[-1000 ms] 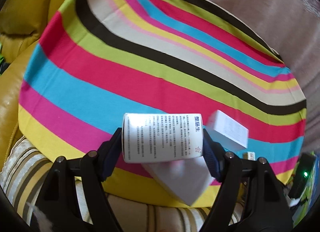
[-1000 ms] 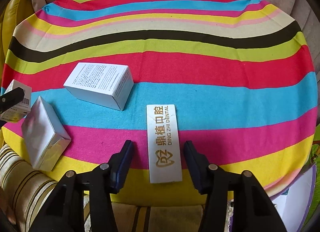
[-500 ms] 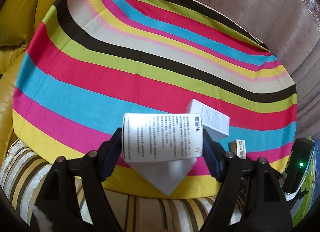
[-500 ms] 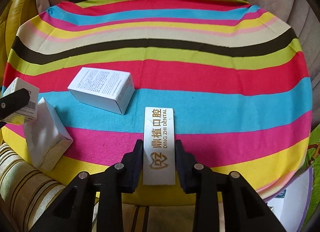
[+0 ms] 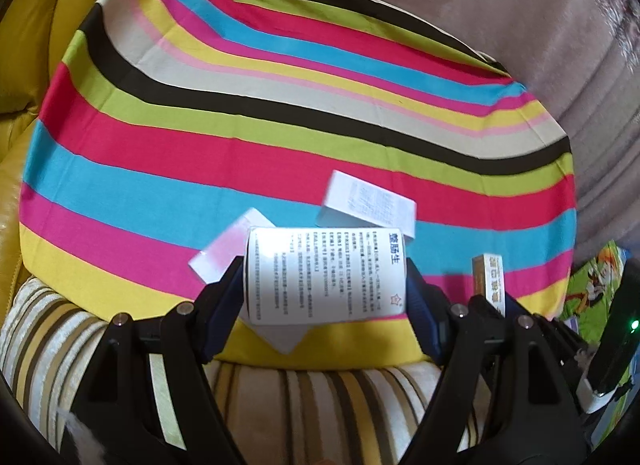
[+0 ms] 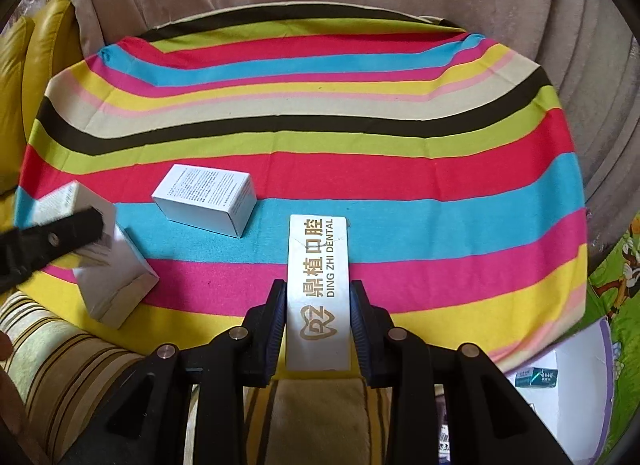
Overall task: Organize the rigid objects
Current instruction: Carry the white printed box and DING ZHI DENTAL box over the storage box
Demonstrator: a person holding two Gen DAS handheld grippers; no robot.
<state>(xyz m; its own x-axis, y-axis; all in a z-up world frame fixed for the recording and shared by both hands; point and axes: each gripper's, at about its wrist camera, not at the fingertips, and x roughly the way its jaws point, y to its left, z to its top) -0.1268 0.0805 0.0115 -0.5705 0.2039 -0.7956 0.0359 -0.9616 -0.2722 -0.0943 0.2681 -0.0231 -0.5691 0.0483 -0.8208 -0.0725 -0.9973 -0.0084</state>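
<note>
While our right gripper (image 6: 318, 315) fingers are pinching the long white dental box (image 6: 318, 289) above the striped cloth (image 6: 440, 185), our left gripper (image 5: 326, 285) fingers are clamping a printed white box (image 5: 326, 275). Two more white boxes (image 6: 206, 199) are lying on the cloth nearby.

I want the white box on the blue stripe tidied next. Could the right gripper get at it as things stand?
Probably not yet. The right gripper is shut on the Ding Zhi Dental box, so its jaws are full. The path to the white box looks clear.
</note>
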